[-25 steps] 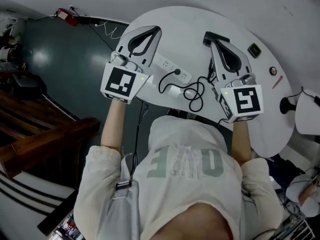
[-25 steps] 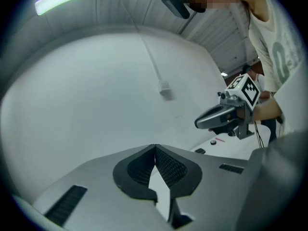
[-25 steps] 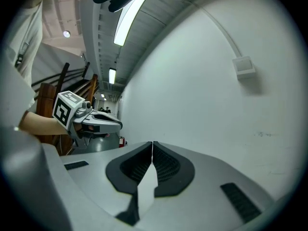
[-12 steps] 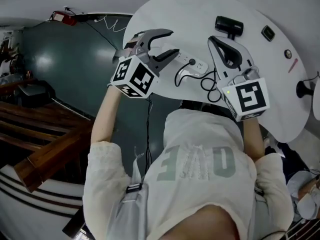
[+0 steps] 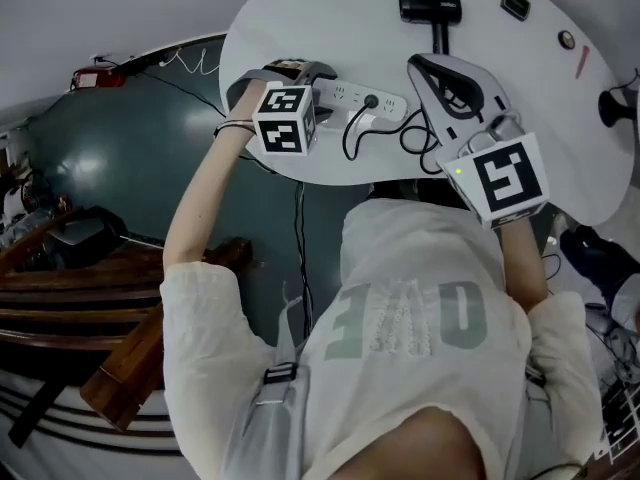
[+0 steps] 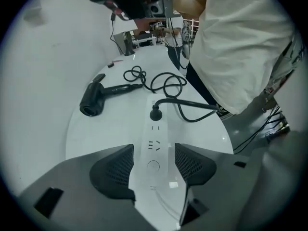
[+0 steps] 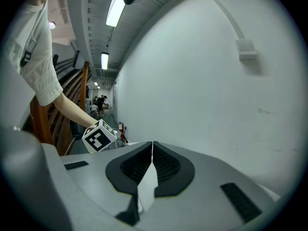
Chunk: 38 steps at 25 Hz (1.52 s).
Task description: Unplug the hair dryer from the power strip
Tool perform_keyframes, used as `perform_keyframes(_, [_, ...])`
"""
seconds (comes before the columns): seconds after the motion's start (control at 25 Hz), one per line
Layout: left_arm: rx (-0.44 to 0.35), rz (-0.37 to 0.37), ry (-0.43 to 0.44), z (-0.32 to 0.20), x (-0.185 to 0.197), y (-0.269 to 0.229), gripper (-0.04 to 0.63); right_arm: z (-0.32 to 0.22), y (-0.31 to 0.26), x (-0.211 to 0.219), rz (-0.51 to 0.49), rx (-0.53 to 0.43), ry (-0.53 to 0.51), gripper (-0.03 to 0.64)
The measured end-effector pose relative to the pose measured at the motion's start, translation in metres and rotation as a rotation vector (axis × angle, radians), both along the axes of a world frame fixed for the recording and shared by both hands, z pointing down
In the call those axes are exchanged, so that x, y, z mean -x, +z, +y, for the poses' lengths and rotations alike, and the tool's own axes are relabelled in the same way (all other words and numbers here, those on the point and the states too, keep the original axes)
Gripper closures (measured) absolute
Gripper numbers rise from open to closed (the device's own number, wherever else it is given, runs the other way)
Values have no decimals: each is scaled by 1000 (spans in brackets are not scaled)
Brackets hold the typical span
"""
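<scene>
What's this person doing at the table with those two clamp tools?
A person is setting up to unplug a hair dryer from a power strip on the white table. The left gripper points down over one end of the strip, its jaws opening with the strip between them, not pressing on it. The dryer's black plug sits in its socket. The right gripper is shut and empty, held above the table.

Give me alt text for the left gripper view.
The left gripper has its jaws opening either side of the near end of a white power strip. Further along, a black plug sits in a socket, its cord looping to a black hair dryer lying on the white table.
</scene>
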<state>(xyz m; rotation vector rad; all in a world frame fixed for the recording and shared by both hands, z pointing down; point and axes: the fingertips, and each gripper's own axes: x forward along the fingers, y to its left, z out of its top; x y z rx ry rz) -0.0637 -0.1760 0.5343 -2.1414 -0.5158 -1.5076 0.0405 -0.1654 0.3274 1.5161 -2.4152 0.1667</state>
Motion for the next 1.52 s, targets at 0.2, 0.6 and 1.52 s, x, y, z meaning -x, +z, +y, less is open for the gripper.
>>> perform_keyframes(0.2, [25, -102, 77, 2, -5, 29, 319, 10, 12, -13, 9, 42, 53, 595])
perform_keyframes(0.6, [14, -192, 107, -1, -8, 48, 339, 21, 31, -17, 17, 88, 55, 595])
perform_keyframes(1.52, [5, -169, 97, 3, -9, 49, 341, 31, 154, 57, 312, 272, -520, 396])
